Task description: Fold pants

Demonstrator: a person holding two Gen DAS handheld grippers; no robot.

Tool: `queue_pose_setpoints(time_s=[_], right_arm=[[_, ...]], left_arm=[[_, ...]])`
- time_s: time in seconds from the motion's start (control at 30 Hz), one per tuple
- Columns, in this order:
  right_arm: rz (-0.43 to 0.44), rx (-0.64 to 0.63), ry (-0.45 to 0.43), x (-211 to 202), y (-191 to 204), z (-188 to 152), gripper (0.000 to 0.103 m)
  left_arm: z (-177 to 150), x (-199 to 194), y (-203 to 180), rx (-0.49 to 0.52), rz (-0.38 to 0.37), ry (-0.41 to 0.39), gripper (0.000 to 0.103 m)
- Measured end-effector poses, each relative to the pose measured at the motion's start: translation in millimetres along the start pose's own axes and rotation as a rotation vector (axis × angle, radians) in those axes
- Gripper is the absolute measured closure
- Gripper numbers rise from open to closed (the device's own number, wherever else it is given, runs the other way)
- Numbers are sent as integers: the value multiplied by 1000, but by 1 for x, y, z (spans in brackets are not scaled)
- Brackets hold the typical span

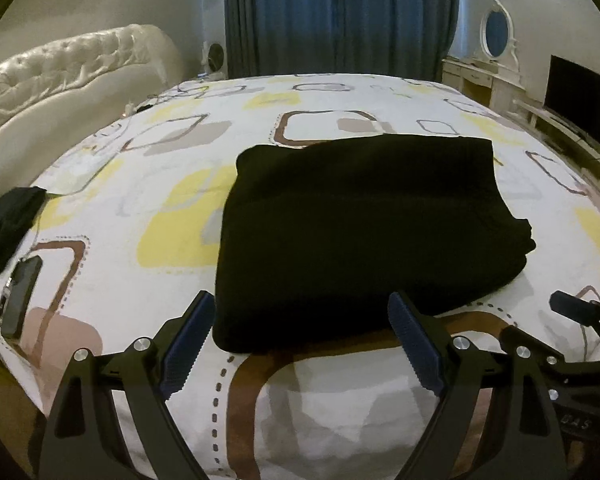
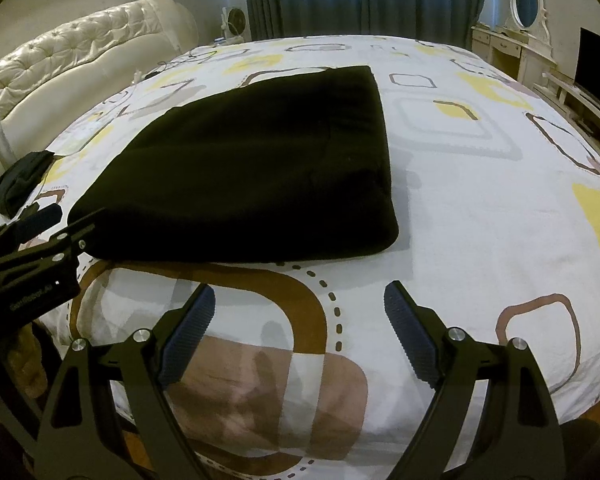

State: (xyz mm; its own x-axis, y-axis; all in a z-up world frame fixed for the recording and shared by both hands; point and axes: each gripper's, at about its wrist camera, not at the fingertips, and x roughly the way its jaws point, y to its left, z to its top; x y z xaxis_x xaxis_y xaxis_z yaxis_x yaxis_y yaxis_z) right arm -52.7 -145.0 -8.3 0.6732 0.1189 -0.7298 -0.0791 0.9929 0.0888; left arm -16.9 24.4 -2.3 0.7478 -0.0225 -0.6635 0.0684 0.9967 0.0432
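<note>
both tongs stand wide apart and hold nothing: the left gripper (image 1: 300, 344) hangs at the near edge of the black pants (image 1: 364, 236), the right gripper (image 2: 300, 332) over bare patterned bedsheet (image 2: 480, 208), just short of them. the pants lie folded in a thick stack mid-bed. risk from here, i'd say: a shallow pinch catching only the top layer, peeling the fold open and skewing it.
</note>
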Motion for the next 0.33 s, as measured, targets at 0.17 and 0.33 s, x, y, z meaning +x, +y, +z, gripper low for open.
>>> queue_pose_setpoints(time_s=[0.17, 0.33], right_arm=[[-10, 17, -22, -6, -9, 2, 16], [-22, 39, -37, -12, -21, 4, 16]], left_arm=[[2, -9, 4, -30, 2, -28, 16], [3, -10, 12, -59, -3, -12, 16]])
